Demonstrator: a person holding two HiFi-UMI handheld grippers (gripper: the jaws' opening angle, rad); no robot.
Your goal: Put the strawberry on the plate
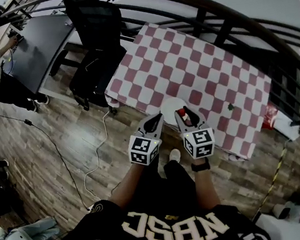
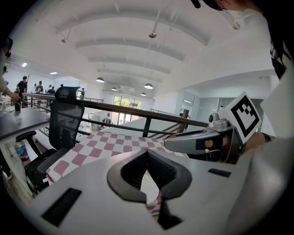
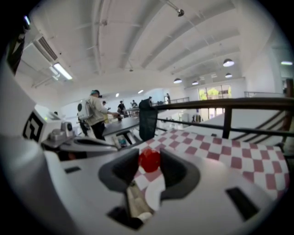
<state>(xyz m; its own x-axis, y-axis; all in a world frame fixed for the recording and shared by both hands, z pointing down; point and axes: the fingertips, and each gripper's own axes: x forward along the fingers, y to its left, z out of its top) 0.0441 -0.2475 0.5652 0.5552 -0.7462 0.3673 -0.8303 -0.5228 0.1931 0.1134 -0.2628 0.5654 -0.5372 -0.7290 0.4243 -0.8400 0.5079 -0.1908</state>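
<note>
Currently the right gripper [image 3: 149, 159] clamps the strawberry [image 3: 149, 160] at frame centre, by the plate [image 1: 166, 108]. The left gripper [image 2: 147, 157] is pinched shut on nothing. Risk: releasing off-centre near the table [image 1: 198, 66] edge, so the berry rolls off.

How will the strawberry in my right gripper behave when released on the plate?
The strawberry looks small and rounded in the right gripper, so it is probably light and may roll on the plate. If real, it is likely soft; a hard squeeze could bruise it.
</note>
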